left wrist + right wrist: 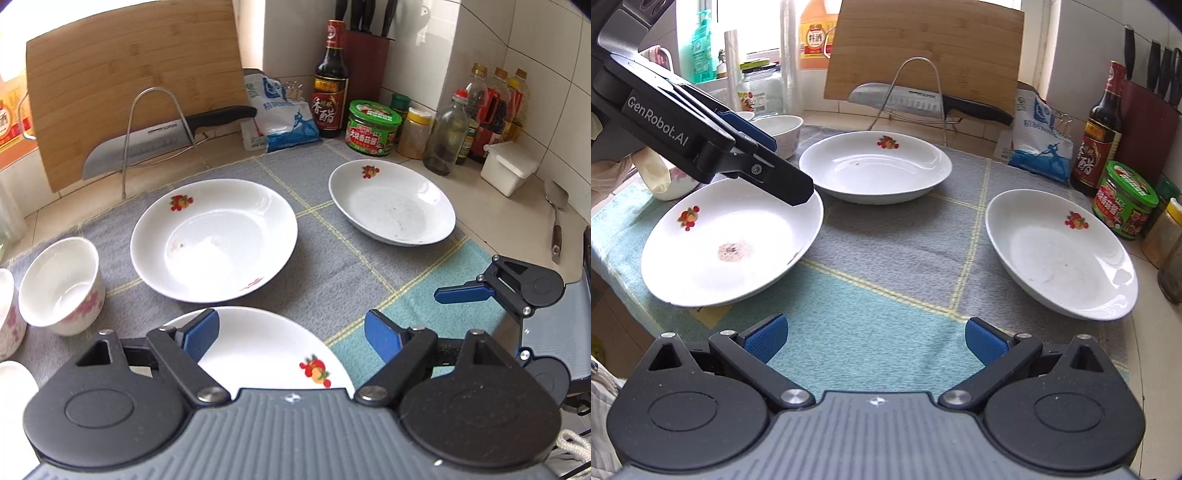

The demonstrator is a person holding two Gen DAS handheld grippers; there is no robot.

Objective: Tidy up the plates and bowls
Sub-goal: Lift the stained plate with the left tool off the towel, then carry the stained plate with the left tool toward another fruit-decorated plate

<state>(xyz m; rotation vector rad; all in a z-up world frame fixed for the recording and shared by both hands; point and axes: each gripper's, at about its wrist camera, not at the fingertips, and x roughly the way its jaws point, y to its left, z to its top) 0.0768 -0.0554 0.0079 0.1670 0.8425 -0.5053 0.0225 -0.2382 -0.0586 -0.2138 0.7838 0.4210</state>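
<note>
Only the right view showed the near plate [731, 251] tilted; left gripper [291, 338] and right gripper [875, 341] gaped, empty.

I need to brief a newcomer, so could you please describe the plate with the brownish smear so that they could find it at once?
On the grey and teal checked cloth lie three white fruit-printed plates. The one you want is the white plate at the teal corner, under the left gripper. It alone has a brownish smear in its middle.
</note>
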